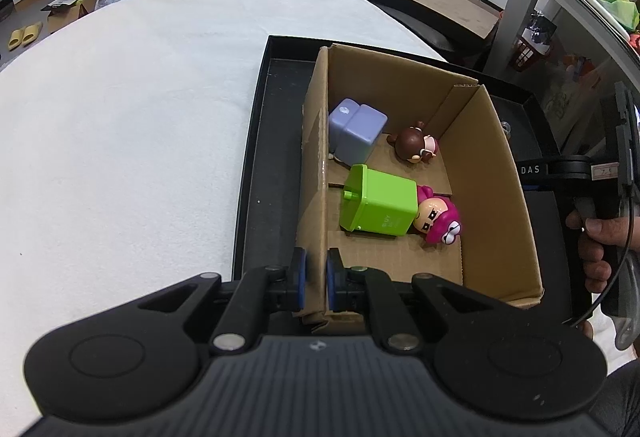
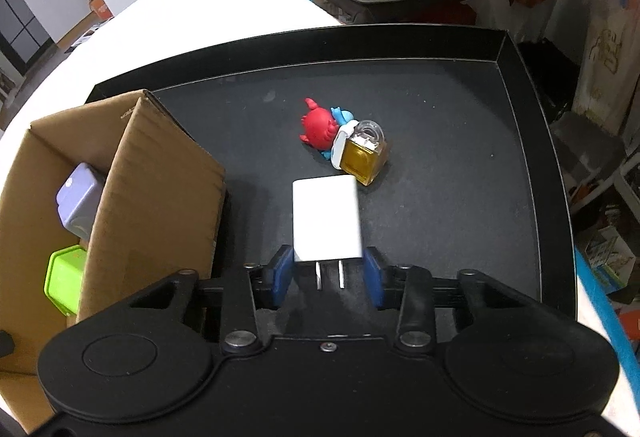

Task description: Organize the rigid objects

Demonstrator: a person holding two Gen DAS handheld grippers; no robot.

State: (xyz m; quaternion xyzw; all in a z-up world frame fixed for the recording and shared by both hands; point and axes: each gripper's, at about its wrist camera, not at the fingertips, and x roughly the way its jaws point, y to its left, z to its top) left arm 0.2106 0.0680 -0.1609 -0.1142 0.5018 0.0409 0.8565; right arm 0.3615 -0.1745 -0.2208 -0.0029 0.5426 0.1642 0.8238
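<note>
Lying at lower centre of the right wrist view, a white charger (image 2: 326, 223) is resting flat on the black tray (image 2: 460, 197), its two metal prongs pointing toward the camera. The right gripper (image 2: 327, 277) is standing open around the prong end: one blue pad (image 2: 281, 275) is sitting just beside the charger's lower left corner, the other just beside its lower right corner, and whether either is touching the plastic cannot be told.

Above the charger, toward the frame's centre, one red figurine (image 2: 318, 127) is lying against one amber perfume bottle (image 2: 362, 155); a blue-and-white piece is showing between them, its form unclear. The bottle's lower corner is sitting just beside the charger's upper right corner.

In the left wrist view, the left gripper (image 1: 316, 279) is pinching the near wall of one cardboard box (image 1: 496, 173), with one pad outside the wall and one inside. The box is standing on the same tray and is filling the frame's centre right.

Four items are lying inside the box: one lavender block (image 1: 356, 131) at upper left, one brown-haired figurine (image 1: 414, 149) to its right, one green toy bin (image 1: 376, 207) on its side below, and one pink-hooded figurine (image 1: 438, 223) touching the bin's right side.

At the right edge of this view, a hand (image 1: 600, 249) is holding the other gripper's handle.
</note>
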